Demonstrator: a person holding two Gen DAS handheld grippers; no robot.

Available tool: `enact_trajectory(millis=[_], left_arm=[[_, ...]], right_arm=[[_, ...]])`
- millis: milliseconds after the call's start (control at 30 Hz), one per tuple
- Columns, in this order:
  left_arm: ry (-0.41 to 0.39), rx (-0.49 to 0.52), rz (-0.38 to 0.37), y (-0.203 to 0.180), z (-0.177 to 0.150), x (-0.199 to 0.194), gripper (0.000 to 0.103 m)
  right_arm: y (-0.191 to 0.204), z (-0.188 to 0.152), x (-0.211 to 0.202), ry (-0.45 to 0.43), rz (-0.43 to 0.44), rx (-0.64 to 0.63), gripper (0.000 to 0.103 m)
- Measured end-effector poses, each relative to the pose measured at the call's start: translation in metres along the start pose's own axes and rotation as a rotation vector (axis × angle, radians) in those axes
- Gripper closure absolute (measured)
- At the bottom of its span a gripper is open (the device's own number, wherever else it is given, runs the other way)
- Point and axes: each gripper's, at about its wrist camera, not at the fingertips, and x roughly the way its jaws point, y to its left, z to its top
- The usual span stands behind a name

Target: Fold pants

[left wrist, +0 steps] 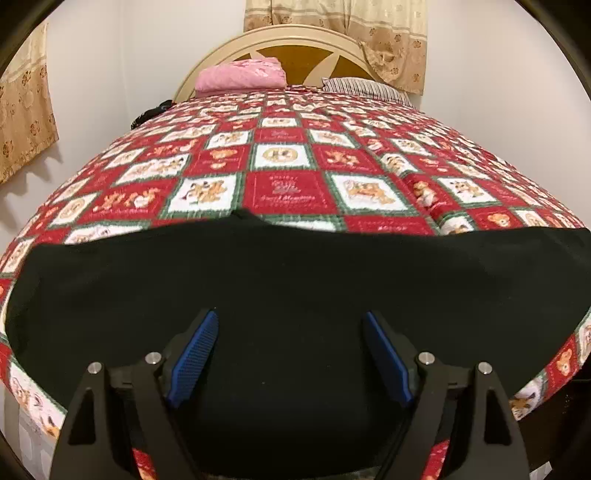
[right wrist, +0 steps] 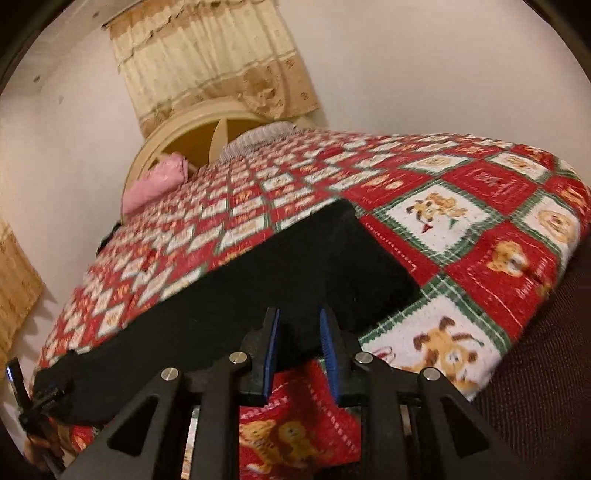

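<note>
Black pants (left wrist: 295, 280) lie flat in a wide band across the near end of a bed with a red, white and green patterned quilt (left wrist: 284, 162). My left gripper (left wrist: 290, 317) is open, its blue-padded fingers (left wrist: 195, 354) spread just above the pants' near edge, holding nothing. In the right wrist view the pants (right wrist: 266, 280) run from centre to lower left. My right gripper (right wrist: 299, 317) is open with a narrow gap, at the pants' near right edge, with nothing between the pads. The left gripper (right wrist: 37, 402) shows at the pants' far left end.
A pink folded cloth (left wrist: 242, 75) and a striped pillow (left wrist: 365, 88) lie by the cream headboard (left wrist: 295, 48). Beige curtains (left wrist: 354, 33) hang behind. A dark object (left wrist: 151, 112) sits at the bed's left edge. A dark maroon surface (right wrist: 535, 387) lies right of the bed.
</note>
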Motion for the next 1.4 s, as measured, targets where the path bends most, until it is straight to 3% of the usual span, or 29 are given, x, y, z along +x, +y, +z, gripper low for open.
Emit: enact_trajectory(millis=[200,367,433,600,767,833,900,1033,1100,1167,1200,1267,1400], left_arm=[[-0.097,0.086,-0.086,-0.047,0.024,-0.02,0.019],[-0.058,0.129,-0.3,-0.117,0.045,-0.012,0.019],[-0.059,0.165,-0.34,-0.147,0.049,-0.007,0.019],[-0.035,0.216,-0.355,-0.197,0.052,0.011,0.019],[-0.041,0.228,-0.36,-0.224,0.054,0.013,0.019],[-0.054,0.239,-0.328,-0.231,0.05,0.015,0.019],[-0.019,0.243,-0.294,-0.234,0.042,0.025,0.019],[-0.037,0.175,-0.301,-0.224,0.035,0.026,0.01],[-0.03,0.164,-0.302,-0.224,0.036,0.027,0.008],[-0.027,0.159,-0.299,-0.224,0.035,0.027,0.007],[-0.026,0.157,-0.297,-0.224,0.034,0.027,0.006],[-0.026,0.157,-0.291,-0.225,0.033,0.028,0.006],[-0.032,0.155,-0.28,-0.225,0.03,0.028,0.004]], right_arm=[[0.024,0.01,-0.01,-0.061,0.057,-0.049,0.079],[0.054,0.004,0.012,-0.016,0.118,-0.095,0.079],[0.06,-0.002,0.02,0.008,0.117,-0.113,0.079],[0.055,-0.018,0.039,0.092,0.097,-0.122,0.079],[0.045,-0.018,0.039,0.085,0.14,-0.073,0.079],[0.045,-0.02,0.039,0.078,0.145,-0.07,0.079],[0.045,-0.02,0.038,0.074,0.148,-0.074,0.079],[0.037,-0.013,0.02,0.008,0.155,-0.031,0.078],[0.027,-0.004,0.005,-0.058,0.146,-0.002,0.07],[0.012,0.006,-0.014,-0.141,0.107,0.036,0.035],[0.004,0.01,-0.023,-0.184,0.076,0.049,0.03],[-0.011,0.014,-0.034,-0.226,0.009,0.061,0.028],[-0.037,0.012,-0.027,-0.178,-0.057,0.136,0.028]])
